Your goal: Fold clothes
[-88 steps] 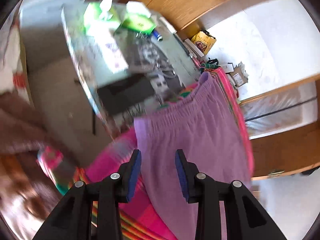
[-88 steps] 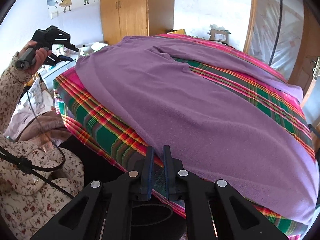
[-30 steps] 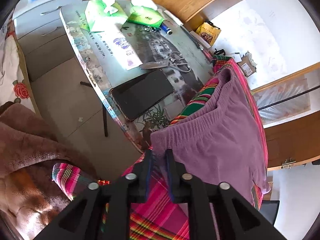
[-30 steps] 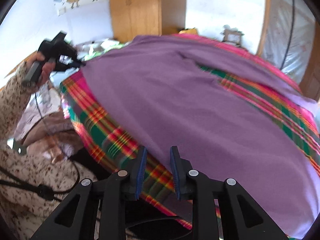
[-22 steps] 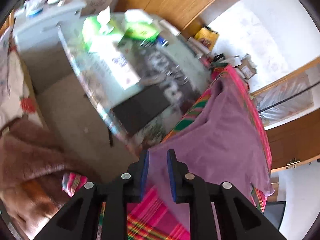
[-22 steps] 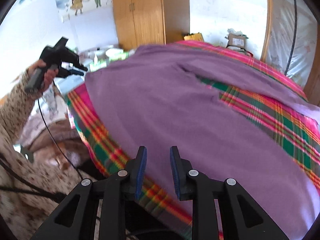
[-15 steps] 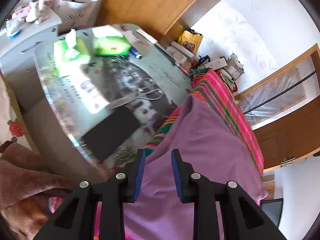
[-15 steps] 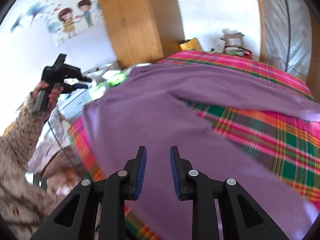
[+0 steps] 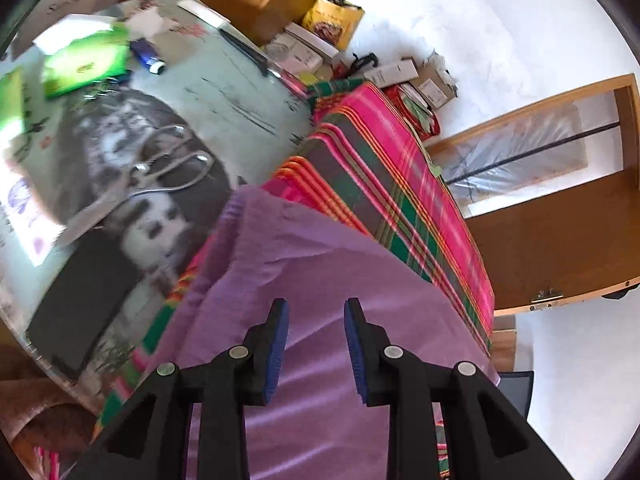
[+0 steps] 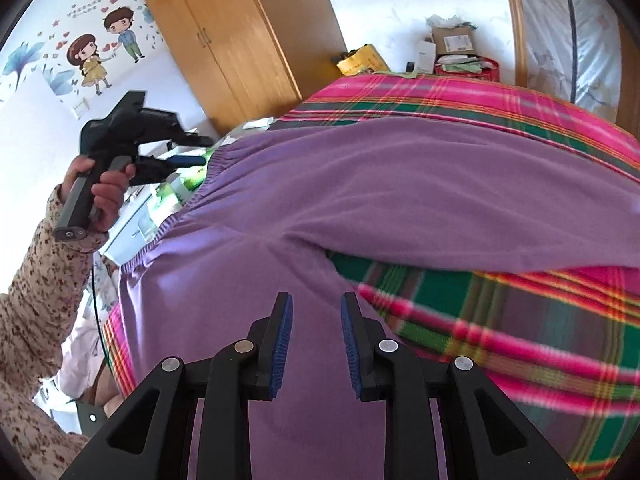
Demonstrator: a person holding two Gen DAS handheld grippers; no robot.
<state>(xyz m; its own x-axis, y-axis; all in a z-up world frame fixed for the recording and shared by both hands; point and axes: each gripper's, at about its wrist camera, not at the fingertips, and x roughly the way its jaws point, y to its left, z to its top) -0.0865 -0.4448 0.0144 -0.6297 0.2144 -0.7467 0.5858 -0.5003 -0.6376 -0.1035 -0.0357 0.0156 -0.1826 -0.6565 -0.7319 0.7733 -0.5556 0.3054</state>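
The left gripper (image 9: pixel 316 344) has just been opening; its blue-padded fingers (image 9: pixel 278 344) stand apart with nothing between them, above the purple trousers (image 9: pixel 320 280). The right gripper (image 10: pixel 316 344) likewise hangs with fingers (image 10: pixel 282 344) apart and empty over the same trousers (image 10: pixel 400 200). The trousers lie flat on the plaid bed cover (image 10: pixel 520 320), elastic waistband at the bed's edge nearest the counter (image 9: pixel 224 92), legs running away across the bed. Scissors (image 9: pixel 160 176) lie on the counter; its print is too blurred to read.

Bright white walls (image 10: pixel 392 4), wooden wardrobe (image 10: pixel 240 36), cartoon wall stickers (image 10: pixel 104 48), cluttered side table (image 9: pixel 224 92).
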